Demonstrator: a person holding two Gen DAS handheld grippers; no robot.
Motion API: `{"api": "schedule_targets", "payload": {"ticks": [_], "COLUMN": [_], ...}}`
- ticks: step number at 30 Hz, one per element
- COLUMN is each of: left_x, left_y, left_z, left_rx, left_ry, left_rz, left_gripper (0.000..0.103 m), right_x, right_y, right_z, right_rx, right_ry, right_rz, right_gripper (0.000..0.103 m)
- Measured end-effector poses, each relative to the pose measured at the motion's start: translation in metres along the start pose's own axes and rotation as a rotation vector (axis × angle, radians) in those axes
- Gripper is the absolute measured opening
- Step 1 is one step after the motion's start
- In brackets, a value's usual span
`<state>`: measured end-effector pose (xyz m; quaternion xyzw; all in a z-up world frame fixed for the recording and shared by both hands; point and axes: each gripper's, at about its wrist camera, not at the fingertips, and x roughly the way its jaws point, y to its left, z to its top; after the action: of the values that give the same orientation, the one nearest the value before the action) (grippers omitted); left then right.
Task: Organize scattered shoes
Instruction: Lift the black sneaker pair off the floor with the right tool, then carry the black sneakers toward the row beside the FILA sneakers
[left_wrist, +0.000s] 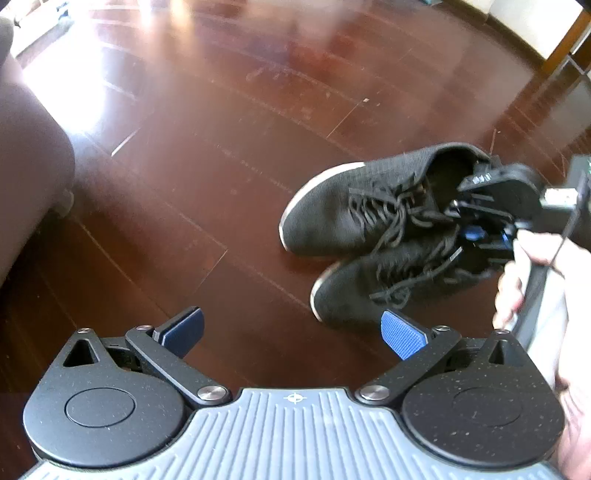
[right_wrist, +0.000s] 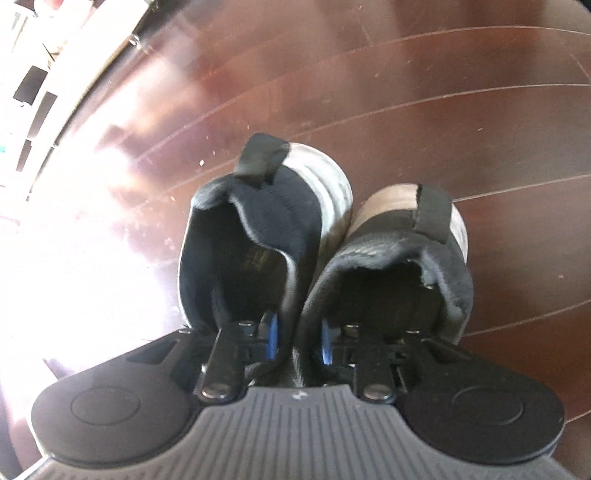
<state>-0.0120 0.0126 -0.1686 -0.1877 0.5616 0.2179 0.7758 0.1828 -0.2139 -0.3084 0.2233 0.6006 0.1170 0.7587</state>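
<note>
Your right gripper (right_wrist: 297, 338) has one finger down inside each of the two black sneakers (left_wrist: 354, 218), pinching their touching inner collars together. The pair sits side by side on the wood floor (left_wrist: 221, 129), w/ your left gripper (left_wrist: 293, 328) spread wide, holding nothing, just beside the sneakers' toes.
</note>
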Motion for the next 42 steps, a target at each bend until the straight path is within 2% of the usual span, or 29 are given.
{"api": "schedule_targets", "payload": {"ticks": [6,10,17,24,29,36,42], "left_x": [-0.019,-0.028,-0.041,-0.053,-0.057,-0.068,-0.079], "left_y": [-0.036,-0.078,-0.156,-0.238,-0.290,-0.345,-0.392], "left_z": [-0.012,-0.025,-0.054,-0.108,-0.169,-0.241,-0.303], "left_rx": [0.066,0.160,0.350,0.567,0.687,0.857,1.002], "left_ry": [-0.043,-0.063,-0.098,-0.105,-0.066,-0.045,-0.027], "left_rz": [-0.005,-0.029,-0.064,-0.115,-0.161,-0.262,-0.346], "left_gripper": [0.103,0.103,0.103,0.103,0.103,0.103,0.103], "right_x": [-0.057,-0.103,-0.178,-0.247,-0.294,-0.363,-0.428], "right_y": [-0.046,-0.094,-0.181,-0.263,-0.314,-0.381,-0.435], "right_z": [-0.009,-0.012,-0.054,-0.099,-0.154,-0.223,-0.308], "right_rx": [0.018,0.034,0.146,0.293,0.434,0.644,0.814], "right_ry": [-0.074,-0.116,-0.231,-0.354,-0.417,-0.503,-0.567], "right_rz": [0.006,-0.006,-0.058,-0.107,-0.142,-0.219,-0.319], "right_gripper": [0.022,0.022,0.021,0.021,0.021,0.021,0.021]}}
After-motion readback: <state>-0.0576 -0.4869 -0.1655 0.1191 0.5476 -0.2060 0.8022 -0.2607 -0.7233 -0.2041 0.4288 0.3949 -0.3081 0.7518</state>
